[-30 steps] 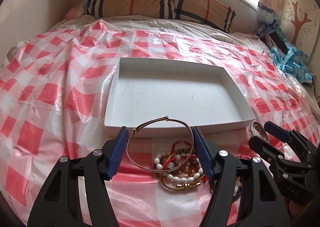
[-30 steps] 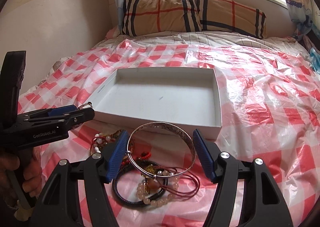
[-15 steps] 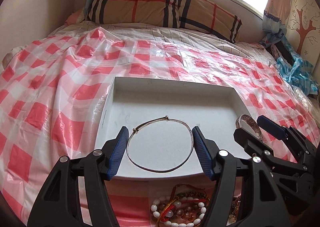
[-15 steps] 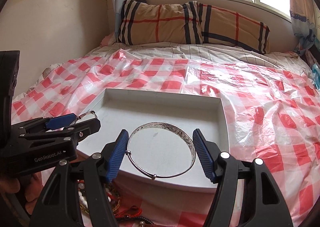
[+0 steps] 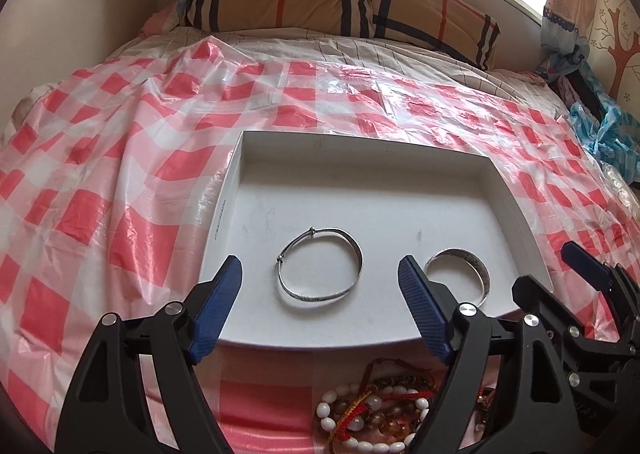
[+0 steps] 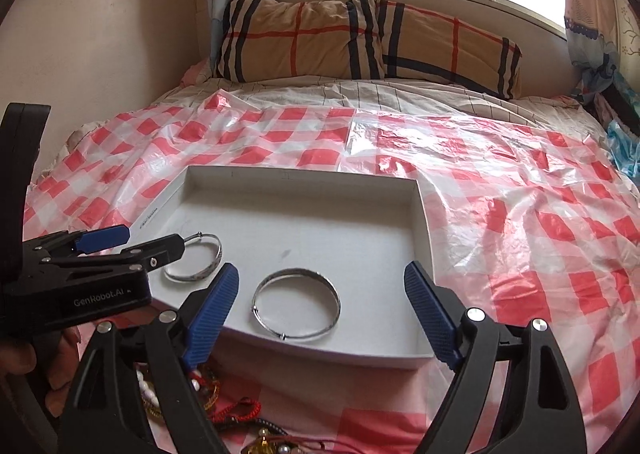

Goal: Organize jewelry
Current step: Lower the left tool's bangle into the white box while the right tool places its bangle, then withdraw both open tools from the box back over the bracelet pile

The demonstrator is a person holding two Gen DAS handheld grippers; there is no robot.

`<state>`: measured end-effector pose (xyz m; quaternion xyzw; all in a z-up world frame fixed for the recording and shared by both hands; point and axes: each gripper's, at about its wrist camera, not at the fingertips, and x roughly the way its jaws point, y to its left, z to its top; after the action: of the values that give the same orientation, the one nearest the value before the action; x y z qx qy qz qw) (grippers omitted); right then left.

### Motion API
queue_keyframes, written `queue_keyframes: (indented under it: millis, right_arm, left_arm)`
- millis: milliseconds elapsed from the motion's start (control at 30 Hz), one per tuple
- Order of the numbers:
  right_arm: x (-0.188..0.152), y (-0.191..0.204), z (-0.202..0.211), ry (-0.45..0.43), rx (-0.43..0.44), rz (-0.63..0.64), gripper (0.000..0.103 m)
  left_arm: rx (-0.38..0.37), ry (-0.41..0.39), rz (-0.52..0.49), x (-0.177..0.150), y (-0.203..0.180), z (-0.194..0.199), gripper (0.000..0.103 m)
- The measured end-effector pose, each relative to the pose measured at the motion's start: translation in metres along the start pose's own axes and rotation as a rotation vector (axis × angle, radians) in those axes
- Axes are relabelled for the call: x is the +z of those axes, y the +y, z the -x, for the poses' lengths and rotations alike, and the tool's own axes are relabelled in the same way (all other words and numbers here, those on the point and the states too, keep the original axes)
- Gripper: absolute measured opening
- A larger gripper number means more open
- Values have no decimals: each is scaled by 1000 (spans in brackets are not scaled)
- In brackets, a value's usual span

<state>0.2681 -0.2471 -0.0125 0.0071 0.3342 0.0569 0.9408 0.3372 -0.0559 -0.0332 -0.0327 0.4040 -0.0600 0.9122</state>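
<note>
A white shallow tray [image 5: 360, 142] [image 6: 304, 172] lies on the checked sheet. On its floor lie two silver bangles. The thin bangle [image 5: 359, 258] [image 6: 216, 254] rests below my left gripper [image 5: 319, 274] [image 6: 152, 240], whose jaws are opening and do not touch it. The wider patterned bangle [image 5: 482, 274] [image 6: 336, 298] lies beneath my right gripper [image 6: 322, 278] [image 5: 560, 274], whose jaws are also opening, clear of it. A heap of bead bracelets and red cords [image 5: 376, 406] [image 6: 208, 386] sits on the sheet just in front of the tray.
The red and white checked plastic sheet [image 5: 120, 174] covers the bed. A plaid pillow [image 6: 360, 42] lies at the far end under the window. A wall runs along the left. A blue plastic bag [image 5: 604, 130] lies at the right edge. A hand [image 6: 24, 358] holds the left gripper.
Both grippers carried their bangles forward from the bracelet heap to over the tray. Their jaws then spread, and both bangles now lie loose on the tray floor.
</note>
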Motion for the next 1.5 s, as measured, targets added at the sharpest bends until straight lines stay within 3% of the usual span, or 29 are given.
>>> queue_keyframes:
  millis: [267, 633, 1100, 1500]
  right_arm:
    - [-39, -3, 32, 52, 27, -54, 84]
    - [-65, 3, 53, 93, 38, -87, 86]
    - [-69, 4, 75, 86, 11, -72, 89]
    - [-72, 11, 59, 148, 46, -24, 90]
  left_arm:
    - [23, 39, -55, -28, -12, 26, 83]
    - [38, 82, -82, -56, -15, 50, 86]
    - [45, 95, -77, -72, -11, 72, 90]
    - [69, 136, -47, -83, 15, 60, 91]
